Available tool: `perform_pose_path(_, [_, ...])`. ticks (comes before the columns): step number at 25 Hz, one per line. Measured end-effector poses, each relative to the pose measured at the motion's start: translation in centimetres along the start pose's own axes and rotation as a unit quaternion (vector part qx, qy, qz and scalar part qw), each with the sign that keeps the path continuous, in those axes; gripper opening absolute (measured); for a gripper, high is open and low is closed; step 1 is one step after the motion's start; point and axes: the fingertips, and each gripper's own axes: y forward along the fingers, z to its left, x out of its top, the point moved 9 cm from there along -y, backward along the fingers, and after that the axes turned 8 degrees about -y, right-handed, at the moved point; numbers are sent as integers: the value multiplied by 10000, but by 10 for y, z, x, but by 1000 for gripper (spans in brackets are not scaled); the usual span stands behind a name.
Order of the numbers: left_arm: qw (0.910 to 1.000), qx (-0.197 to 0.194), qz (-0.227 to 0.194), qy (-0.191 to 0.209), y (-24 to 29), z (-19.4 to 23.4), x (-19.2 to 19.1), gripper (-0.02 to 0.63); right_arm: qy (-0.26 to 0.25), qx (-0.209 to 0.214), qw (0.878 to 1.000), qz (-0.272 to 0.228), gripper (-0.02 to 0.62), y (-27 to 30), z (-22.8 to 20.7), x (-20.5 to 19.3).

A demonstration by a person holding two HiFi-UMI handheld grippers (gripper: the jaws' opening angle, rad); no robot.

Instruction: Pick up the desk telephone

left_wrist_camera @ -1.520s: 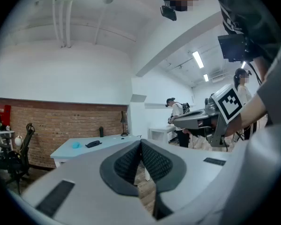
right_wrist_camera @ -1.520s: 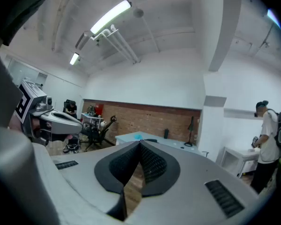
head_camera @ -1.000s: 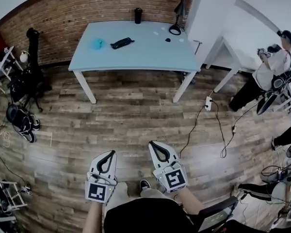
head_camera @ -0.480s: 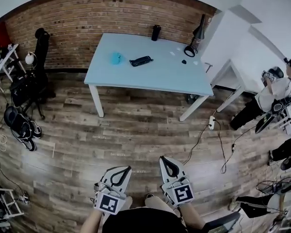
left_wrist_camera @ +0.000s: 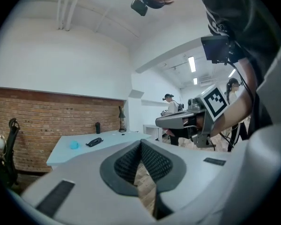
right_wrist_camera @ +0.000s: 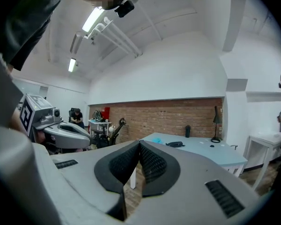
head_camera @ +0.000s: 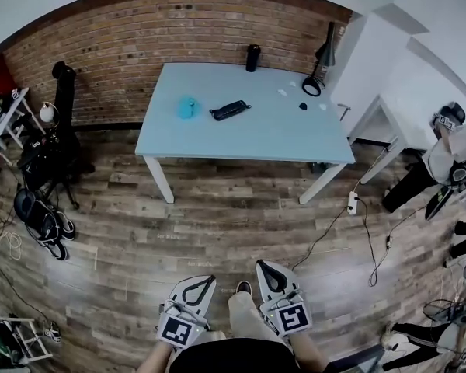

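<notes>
1. Closest in, the person holds the left gripper (head_camera: 210, 280) and the right gripper (head_camera: 262, 264) side by side, low over the wood-plank floor (head_camera: 217, 208). Both point towards the table, and the toe of a shoe (head_camera: 243, 287) shows between them.
2. In the left gripper view, the left gripper (left_wrist_camera: 140, 142) has its jaws closed. The ribbed pads meet at the tip with nothing caught between them.
3. In the right gripper view, the right gripper (right_wrist_camera: 139, 142) is the same: jaws pressed together and empty.
4. Further out on the floor, a white power strip (head_camera: 352, 202) lies with its cable trailing, near the table's front right leg.
5. The light-blue table (head_camera: 295, 142) stands on white legs against the brick wall (head_camera: 124, 45), well apart from both grippers.
6. The desk telephone (head_camera: 230, 110), a black handset, lies flat on the tabletop. It sits about mid-width and towards the back, and nothing is touching it.
7. A small teal object (head_camera: 187, 107) sits near the handset's left end, on the same tabletop.
8. At the table's rear edge stands a black cylindrical flask (head_camera: 253, 57). A black desk lamp (head_camera: 320, 61) stands at the rear right corner.
9. Off to the left, dark bags and shoes (head_camera: 43, 220) are heaped on the floor.
10. To the right, another person (head_camera: 450, 150) stands beside a white desk (head_camera: 388, 119).
</notes>
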Motion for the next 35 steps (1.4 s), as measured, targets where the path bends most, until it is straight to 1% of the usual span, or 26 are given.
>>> perform_pose_path(3, [9995,315,77,-68,31,11,14,20,23,228,9997,-83,14,27,-33,-1])
perform_pose_path(5, [9987,499,123,-38,53,13,25,20,157,440,9988,-127,14,39,-59,-2])
perform_pose_path(7, [9975,691,143,-65,72,11,35,20,297,556,9979,-142,14,45,-86,-7])
perform_pose_path(10, [9945,1016,147,-220,97,15,38,20,295,522,9979,-252,14,55,-123,-19])
perform_pose_path(12, [9931,1123,126,-310,110,20,37,20,206,453,9980,-391,14,62,-141,-29])
perform_pose_path(16, [9934,1072,265,-301,129,32,36,20,315,348,9986,-234,14,70,-158,-44])
perform_pose_path(18, [9937,1038,271,-319,142,46,37,20,299,314,9990,-127,14,80,-164,-49])
perform_pose_path(21, [9949,952,244,-212,159,72,42,20,258,238,9994,-4,14,100,-168,-49])
perform_pose_path(23, [9960,850,184,-185,170,94,46,20,202,184,9996,63,14,118,-168,-43])
perform_pose_path(27, [9971,688,100,-299,186,140,56,20,7,127,9998,166,14,159,-169,-24])
perform_pose_path(31, [9988,489,-23,-67,196,182,70,20,-136,-31,9997,210,14,200,-169,-3])
perform_pose_path(35, [9994,335,-81,-5,201,220,77,20,-222,-46,9995,221,14,230,-154,12])
